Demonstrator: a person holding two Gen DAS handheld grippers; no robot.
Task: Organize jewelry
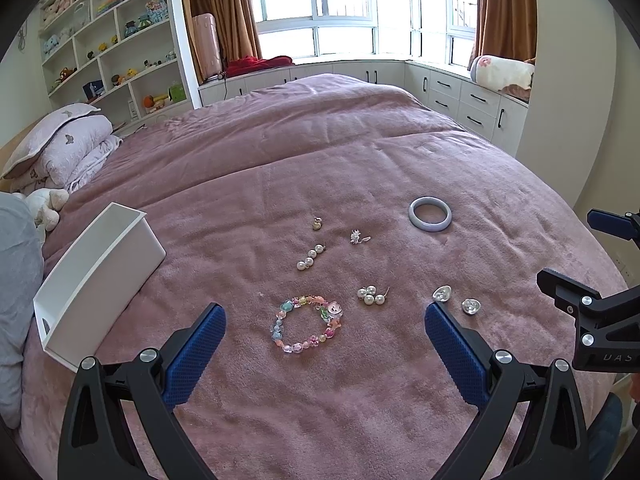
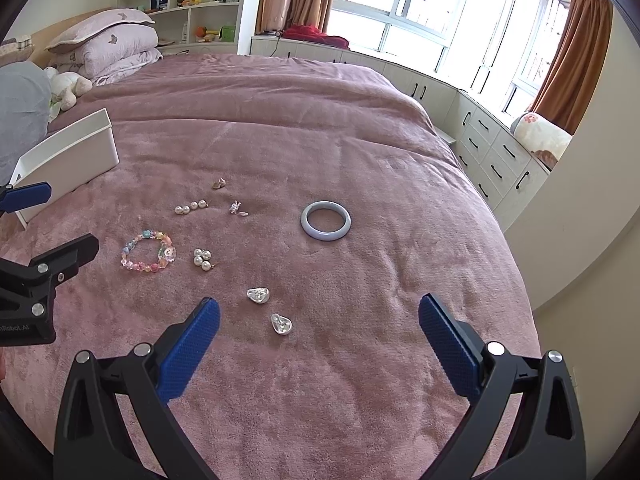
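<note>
Nothing is gathered yet, as I read it: every piece lies loose on the pink bedspread (image 1: 320, 152) and the white tray (image 1: 100, 280) at the left shows nothing inside from here. I hold my left gripper (image 1: 324, 320) spread wide and empty, its fingers (image 1: 196, 352) straddling the pastel bead bracelet (image 1: 306, 325) just ahead. My right gripper (image 2: 320, 316) is likewise released and carrying nothing, with the two silver heart pieces (image 2: 270, 310) lying between and just ahead of its tips.

The next move, I judge, is to drop the left fingers onto the bracelet, pinch one side of the loop, and carry it leftward to the tray. The plush fabric will give under pressure, so I would pinch shallow to avoid snagging cloth.

The bracelet is a closed ring of translucent pastel beads with a pale heart charm. Beside it sits a cluster of pearls (image 1: 371, 295); farther off, a short pearl strand (image 1: 310, 258), a small gold charm (image 1: 317, 223) and a silver flower piece (image 1: 357, 237). The pale lavender bangle (image 2: 325, 221) lies well apart on the right, flat and smooth.
</note>
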